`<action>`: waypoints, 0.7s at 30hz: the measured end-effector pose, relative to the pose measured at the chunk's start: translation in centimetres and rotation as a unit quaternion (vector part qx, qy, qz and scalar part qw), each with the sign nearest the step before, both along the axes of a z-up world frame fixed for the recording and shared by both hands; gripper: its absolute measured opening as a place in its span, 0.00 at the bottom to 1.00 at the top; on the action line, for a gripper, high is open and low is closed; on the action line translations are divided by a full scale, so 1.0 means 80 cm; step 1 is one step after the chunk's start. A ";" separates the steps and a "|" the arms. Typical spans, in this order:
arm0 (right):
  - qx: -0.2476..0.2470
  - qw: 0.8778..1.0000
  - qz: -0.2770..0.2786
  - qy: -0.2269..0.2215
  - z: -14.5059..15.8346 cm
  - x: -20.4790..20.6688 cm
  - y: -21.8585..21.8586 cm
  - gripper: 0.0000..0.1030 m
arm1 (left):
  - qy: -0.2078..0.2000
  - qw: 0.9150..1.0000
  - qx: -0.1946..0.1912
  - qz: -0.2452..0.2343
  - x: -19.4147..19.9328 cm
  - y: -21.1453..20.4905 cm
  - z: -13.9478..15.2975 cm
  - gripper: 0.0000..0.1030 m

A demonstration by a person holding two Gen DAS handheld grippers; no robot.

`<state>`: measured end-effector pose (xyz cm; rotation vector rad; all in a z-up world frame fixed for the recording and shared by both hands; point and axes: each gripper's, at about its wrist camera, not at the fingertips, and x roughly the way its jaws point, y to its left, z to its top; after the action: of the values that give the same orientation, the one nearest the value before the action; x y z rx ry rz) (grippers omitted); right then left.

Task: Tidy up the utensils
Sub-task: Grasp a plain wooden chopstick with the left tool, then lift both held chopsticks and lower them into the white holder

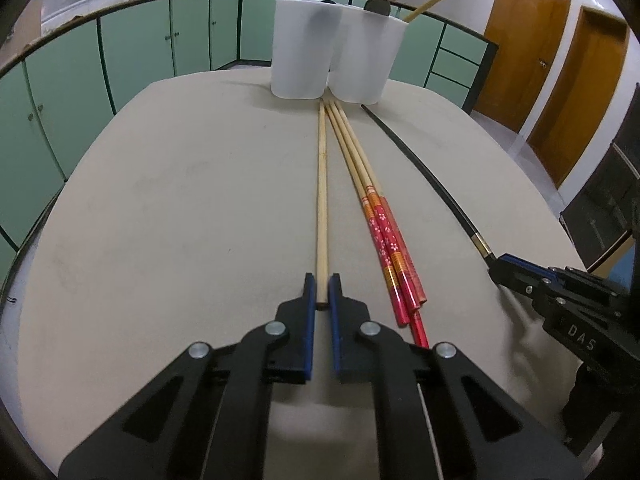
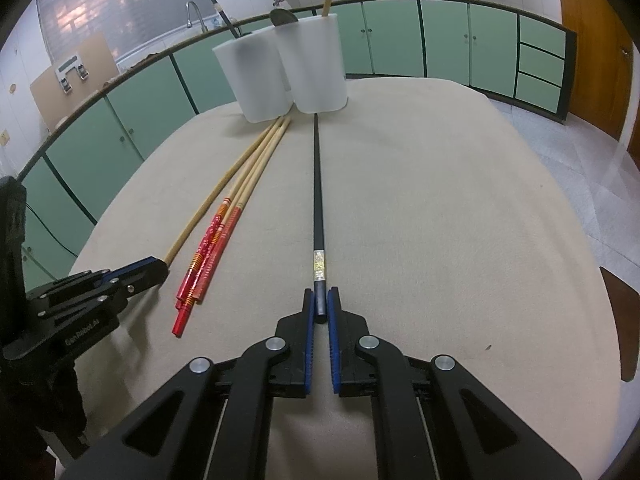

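Left wrist view: the left gripper (image 1: 323, 294) is clamped on the near end of a plain bamboo chopstick (image 1: 322, 184), which lies flat on the table and points at the two white holders (image 1: 336, 48). The right gripper (image 2: 320, 304) is likewise closed on the butt of a black chopstick (image 2: 317, 184) with a pearly band, also flat on the cloth. Between them lie the red-handled chopsticks (image 1: 394, 252), loose and bunched, just beside the bamboo one.

Both grips sit at the extreme end of a long thin stick, so I judge each could pivot or slip in the pads once lifted, and the far tip may droop. The bamboo tip rests close to the red-handled bunch; swinging it sideways could scatter them. The holders stand touching each other at the far edge of the table and already hold utensils, so a tip striking a rim could tip one over.

The table (image 2: 440, 200) is covered in a beige, slightly marked cloth. Behind it runs a counter with green cabinets (image 2: 400, 36), a sink tap at left, pots on the counter, and wooden doors (image 1: 552, 64) to the right.
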<state>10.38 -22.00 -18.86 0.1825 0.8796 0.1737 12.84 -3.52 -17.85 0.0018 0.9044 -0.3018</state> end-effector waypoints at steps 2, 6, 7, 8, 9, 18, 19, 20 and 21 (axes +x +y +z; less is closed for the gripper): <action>0.002 1.000 0.000 0.001 -0.001 0.001 -0.001 0.07 | 0.000 1.000 0.001 0.000 0.001 -0.001 0.000 0.06; -0.002 1.000 -0.001 0.000 -0.001 0.001 0.001 0.07 | 0.000 1.000 0.006 -0.002 0.001 -0.003 0.000 0.07; -0.003 1.000 -0.001 0.000 -0.001 0.000 0.001 0.07 | -0.001 1.000 0.007 -0.002 0.001 -0.003 0.000 0.07; -0.004 1.000 -0.001 0.000 -0.001 0.000 0.002 0.07 | -0.001 1.000 0.008 -0.002 0.001 -0.003 0.000 0.07; -0.005 1.000 -0.001 0.000 0.000 0.000 0.001 0.07 | 0.000 1.000 0.008 -0.002 0.002 -0.002 0.000 0.07; -0.001 1.000 -0.007 -0.010 0.005 -0.007 -0.003 0.06 | -0.010 1.000 0.014 -0.005 -0.005 0.000 0.010 0.06; -0.005 1.000 -0.008 -0.013 0.008 -0.009 -0.003 0.06 | -0.015 1.000 0.016 -0.006 -0.007 0.001 0.015 0.06; -0.008 1.000 -0.008 -0.015 0.010 -0.010 -0.003 0.06 | -0.021 1.000 0.015 -0.007 -0.009 0.003 0.021 0.06; -0.011 1.000 -0.007 -0.018 0.014 -0.012 -0.004 0.06 | -0.028 0.999 0.015 -0.007 -0.011 0.005 0.029 0.06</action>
<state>9.44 -22.31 -17.77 0.1648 0.8430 0.1540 11.98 -3.09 -15.56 0.0437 0.8541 -0.3007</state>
